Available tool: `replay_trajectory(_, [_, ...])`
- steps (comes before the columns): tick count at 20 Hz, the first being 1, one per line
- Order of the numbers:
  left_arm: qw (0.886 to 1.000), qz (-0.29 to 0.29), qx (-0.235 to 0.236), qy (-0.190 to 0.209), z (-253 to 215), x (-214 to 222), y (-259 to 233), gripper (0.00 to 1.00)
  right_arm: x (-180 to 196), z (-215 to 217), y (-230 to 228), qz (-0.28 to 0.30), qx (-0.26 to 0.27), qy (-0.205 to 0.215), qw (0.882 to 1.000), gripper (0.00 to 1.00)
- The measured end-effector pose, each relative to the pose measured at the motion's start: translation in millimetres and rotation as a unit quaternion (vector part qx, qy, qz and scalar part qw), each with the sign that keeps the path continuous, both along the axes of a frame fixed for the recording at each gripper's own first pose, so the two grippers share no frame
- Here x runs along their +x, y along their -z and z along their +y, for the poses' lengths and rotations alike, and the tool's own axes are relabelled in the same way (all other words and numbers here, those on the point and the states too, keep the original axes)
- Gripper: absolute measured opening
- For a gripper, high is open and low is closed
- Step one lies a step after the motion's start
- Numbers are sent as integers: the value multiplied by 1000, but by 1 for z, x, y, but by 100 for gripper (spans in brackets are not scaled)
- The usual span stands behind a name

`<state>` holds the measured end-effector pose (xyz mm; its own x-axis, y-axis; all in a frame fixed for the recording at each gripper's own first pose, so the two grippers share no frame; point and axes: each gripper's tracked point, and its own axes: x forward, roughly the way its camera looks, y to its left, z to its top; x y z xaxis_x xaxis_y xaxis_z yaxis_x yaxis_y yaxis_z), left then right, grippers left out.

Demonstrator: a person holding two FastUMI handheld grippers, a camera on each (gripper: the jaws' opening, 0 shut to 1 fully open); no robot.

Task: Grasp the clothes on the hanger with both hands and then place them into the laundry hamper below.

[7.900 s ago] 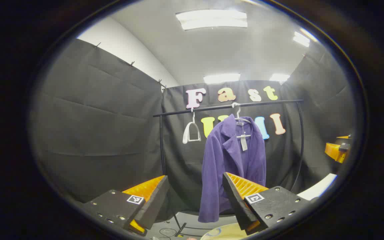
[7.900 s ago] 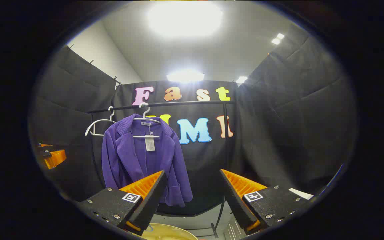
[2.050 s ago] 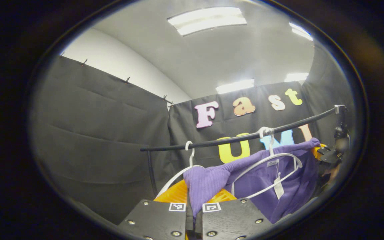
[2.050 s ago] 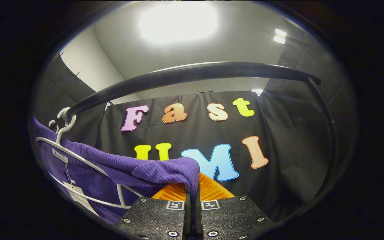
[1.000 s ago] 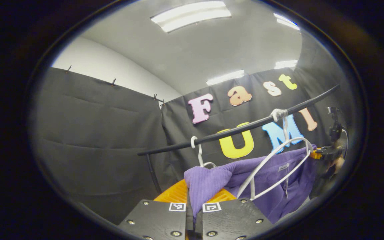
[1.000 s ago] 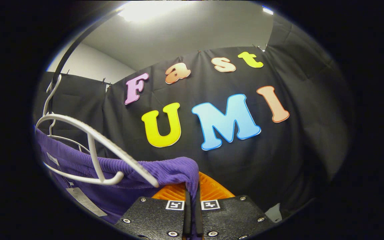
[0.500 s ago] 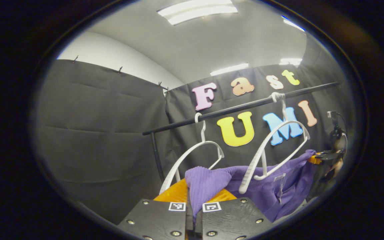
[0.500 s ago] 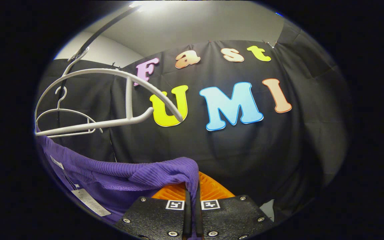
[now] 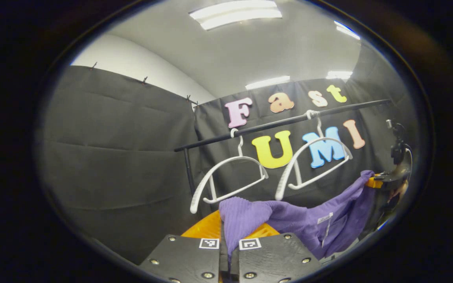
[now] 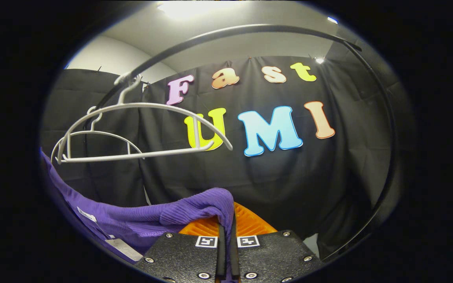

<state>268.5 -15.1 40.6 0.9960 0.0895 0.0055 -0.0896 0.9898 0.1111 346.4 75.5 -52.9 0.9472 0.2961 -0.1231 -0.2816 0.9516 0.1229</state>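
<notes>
Jacket (image 9: 289,220) is hanging clear of the white hanger (image 9: 313,161) now, stretching as a purple band between the two grippers, below the rail (image 9: 281,124). Left gripper (image 9: 229,251) is clamping one shoulder of it, both fingers pressing on a fold of cloth right at the jaws; in the right gripper view the right gripper (image 10: 226,251) is pinching the other shoulder the same way, cloth bunching up over the closed jaws. In the left gripper view the right gripper is also showing far off at the right edge, fabric running up to it, so the garment's long axis is lying roughly sideways from one gripper to the other, body and tag sagging in the middle. Second bare hanger (image 9: 226,177) is sitting beside the first on the rail, both above the cloth and apart from it. Hamper is not visible here; going by the task it is lying below, so the coming move is looking like a straight drop with both hands level, neither hand obviously nearer. Risk: a sagging hem catching on the hamper rim.
</notes>
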Motion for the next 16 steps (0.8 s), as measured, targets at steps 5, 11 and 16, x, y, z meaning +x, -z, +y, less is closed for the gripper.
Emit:
replay_trajectory(5, [998,-22,-26,46,-27,-36,-19,3,-60,5,-43,-28,13,-6,1000,4])
replay_trajectory(11, [992,-27,-53,115,-62,-73,-19,3,-131,26,-64,-38,16,-24,999,2])
replay_trajectory(16, [985,-12,-74,158,-95,-86,9,8,-180,41,-56,-34,6,-36,999,4])
